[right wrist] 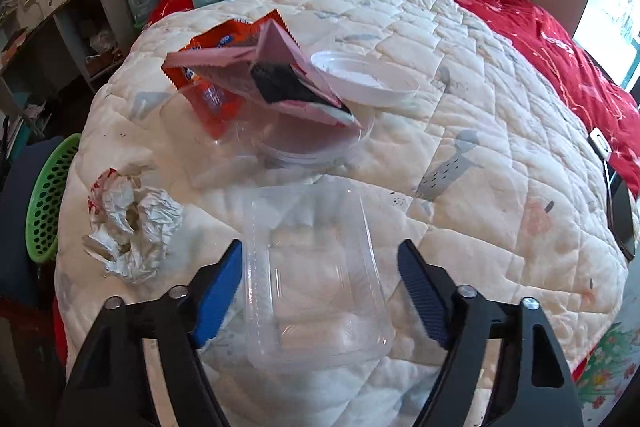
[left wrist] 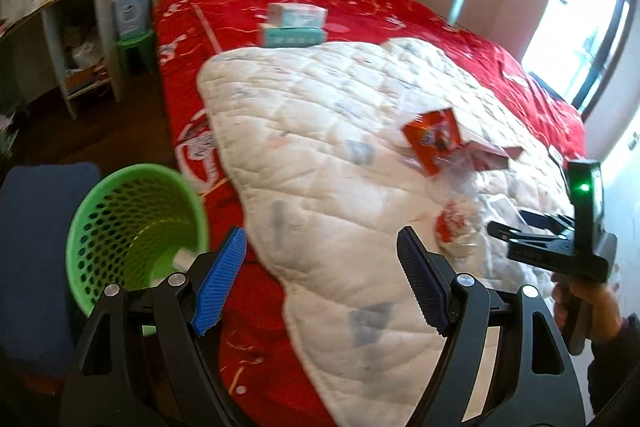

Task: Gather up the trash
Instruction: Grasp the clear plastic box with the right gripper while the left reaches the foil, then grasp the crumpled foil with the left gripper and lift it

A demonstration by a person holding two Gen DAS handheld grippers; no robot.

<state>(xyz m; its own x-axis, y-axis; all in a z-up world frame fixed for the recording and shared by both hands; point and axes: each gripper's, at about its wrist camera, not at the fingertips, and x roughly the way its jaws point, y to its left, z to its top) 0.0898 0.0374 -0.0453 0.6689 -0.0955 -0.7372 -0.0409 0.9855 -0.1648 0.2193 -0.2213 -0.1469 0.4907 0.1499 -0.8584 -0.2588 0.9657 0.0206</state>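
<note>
We see our right gripper (right wrist: 320,287) straddling a clear rectangular plastic tray (right wrist: 316,291) on the white quilted blanket (right wrist: 480,187); its fingers seem just short of touching. Our left gripper (left wrist: 320,279) hangs wide and empty near the green mesh plastic bin (left wrist: 132,223) beside the bed.

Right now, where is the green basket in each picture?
Left wrist view: the green basket is at the lower left, beside the bed, just left of the left gripper.
Right wrist view: only part of its rim shows at the far left edge, past the quilt.
Shared landmark: the crumpled wrapper on the white quilt.
</note>
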